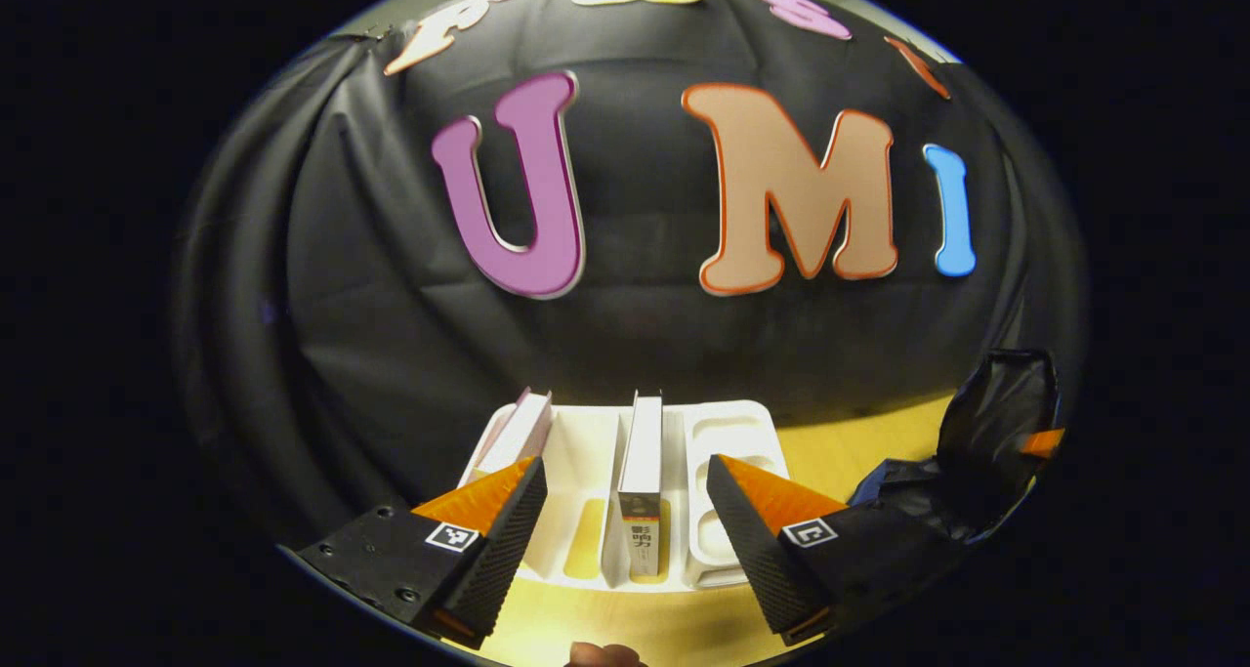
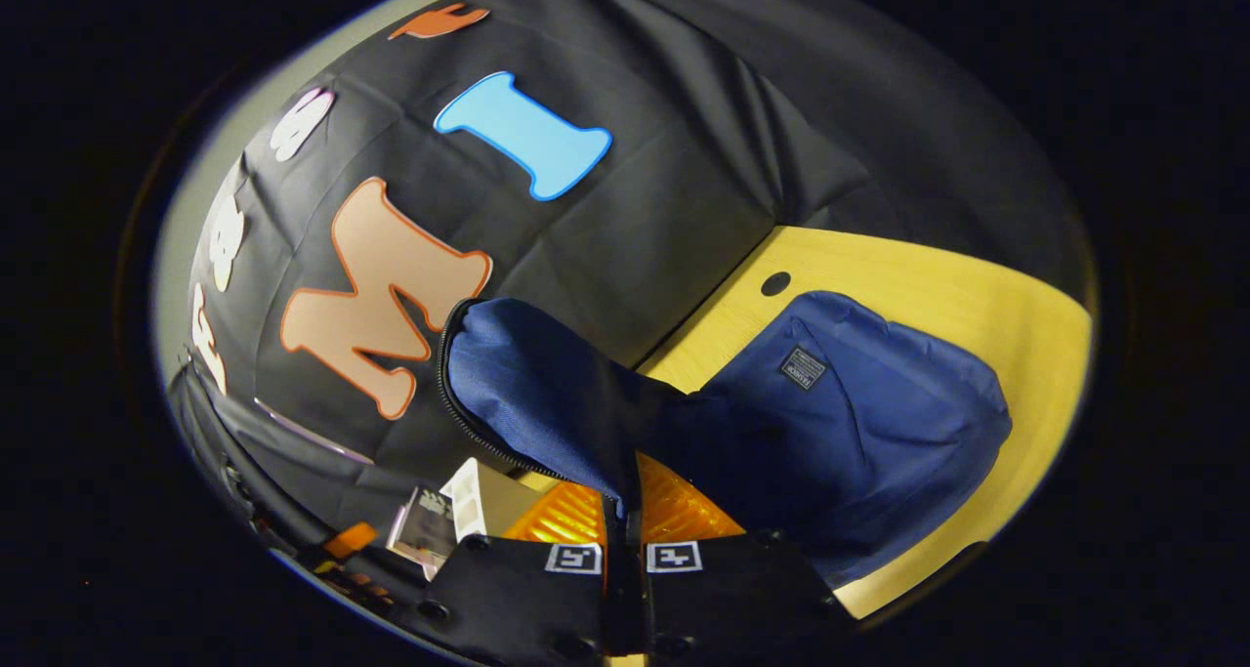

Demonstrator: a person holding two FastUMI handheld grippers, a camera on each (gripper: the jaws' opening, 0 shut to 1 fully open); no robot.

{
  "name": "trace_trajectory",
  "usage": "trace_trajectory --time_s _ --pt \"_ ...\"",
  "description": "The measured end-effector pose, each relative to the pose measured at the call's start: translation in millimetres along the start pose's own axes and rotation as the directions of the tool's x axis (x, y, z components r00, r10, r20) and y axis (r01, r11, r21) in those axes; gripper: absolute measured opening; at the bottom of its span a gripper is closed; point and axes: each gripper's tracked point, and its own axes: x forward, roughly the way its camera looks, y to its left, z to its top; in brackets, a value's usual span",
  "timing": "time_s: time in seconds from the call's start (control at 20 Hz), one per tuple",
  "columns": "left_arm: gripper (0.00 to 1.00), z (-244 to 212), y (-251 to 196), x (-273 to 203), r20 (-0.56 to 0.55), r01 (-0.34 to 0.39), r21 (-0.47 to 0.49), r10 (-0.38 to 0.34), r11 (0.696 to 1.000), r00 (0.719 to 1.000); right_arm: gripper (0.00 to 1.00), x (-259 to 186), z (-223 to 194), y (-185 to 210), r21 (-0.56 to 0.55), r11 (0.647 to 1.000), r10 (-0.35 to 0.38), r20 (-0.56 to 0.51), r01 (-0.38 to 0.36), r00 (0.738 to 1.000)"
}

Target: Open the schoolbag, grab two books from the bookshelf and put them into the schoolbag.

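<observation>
The left tongs [image 1: 615, 511] are held wide apart before a white bookshelf [image 1: 728, 423], where an upright book [image 1: 642, 486] is framed between them and a second book [image 1: 518, 433] leans. The right tongs [image 2: 623, 511] are clamped on the flap [image 2: 532, 384] of the blue schoolbag [image 2: 859, 423], lying on the yellow surface [image 2: 957, 286].

Schoolbag [image 2: 859, 423] – navy blue, small dark patch on front, black zip along flap edge. Bookshelf [image 1: 586, 472] white. Book [image 1: 642, 481] – white spine, black print. Table [image 2: 937, 286] light yellow wood.
</observation>
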Motion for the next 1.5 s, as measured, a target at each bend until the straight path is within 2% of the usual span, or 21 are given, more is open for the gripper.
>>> trace_trajectory --time_s 0.15,0.2,0.25,0.3,0.6,0.7,0.8,0.95,1.1,1.15,1.2,1.25,1.5 --pt "0.96 -29.5 0.8 36.0 -0.169 -0.006 -0.055 -0.003 0.998 0.986 0.03 -2.0 1.0 0.0 -0.019 1.000 -0.003 0.003 0.003 1.000" --pt "0.92 -35.2 -0.1 46.0 -0.205 -0.003 -0.081 -0.013 0.997 0.979 0.03 -2.6 1.1 -0.1 -0.027 1.000 -0.007 0.004 0.007 1.000" --pt "0.96 -37.7 2.1 47.5 -0.249 -0.008 -0.091 -0.015 0.996 0.968 0.03 -2.8 1.9 0.4 -0.029 1.000 -0.008 0.008 0.009 1.000" --pt "0.96 -37.6 7.0 49.2 -0.283 -0.016 -0.091 -0.010 0.996 0.959 0.03 -3.4 2.3 0.4 -0.026 1.000 -0.011 0.009 0.011 1.000" --pt "0.95 -27.9 -5.0 57.7 -0.354 0.001 0.032 0.010 0.999 0.935 0.03 1.0 2.8 -4.2 -0.007 1.000 -0.019 0.008 0.019 1.000" --pt "0.97 -21.2 -16.0 55.8 -0.367 0.033 0.057 -0.010 0.998 0.930 0.03 1.4 1.8 -3.8 -0.004 1.000 -0.020 0.009 0.020 1.000" --pt "0.94 -21.7 -18.3 56.4 -0.395 0.068 0.075 -0.033 0.995 0.918 0.02 1.1 0.5 -3.9 -0.005 1.000 -0.020 0.003 0.020 1.000" --pt "0.83 -21.5 -20.9 59.2 -0.410 0.091 0.104 -0.041 0.990 0.911 0.03 1.4 1.3 -4.3 -0.008 1.000 -0.020 0.004 0.020 1.000" --pt "0.76 -30.1 -21.5 59.3 -0.470 0.104 0.134 -0.029 0.986 0.882 0.03 1.4 2.2 -4.5 0.000 1.000 -0.019 0.004 0.019 1.000" --pt "0.56 -35.7 -22.4 58.5 -0.504 0.117 0.130 -0.036 0.985 0.863 0.03 1.4 2.7 -4.7 0.001 1.000 -0.018 0.005 0.018 1.000" --pt "0.46 -43.4 -24.6 71.5 -0.514 0.125 0.126 -0.043 0.984 0.856 0.03 1.2 2.1 -4.6 0.001 1.000 -0.017 0.005 0.017 1.000" --pt "0.40 -40.1 -29.6 64.3 -0.527 0.147 0.121 -0.062 0.982 0.848 0.03 1.5 2.3 -4.4 0.001 1.000 -0.017 0.004 0.017 1.000" --pt "0.34 -38.6 -30.6 59.7 -0.562 0.179 0.150 -0.065 0.972 0.825 0.03 0.6 2.0 -5.9 0.005 1.000 -0.013 0.004 0.013 1.000"
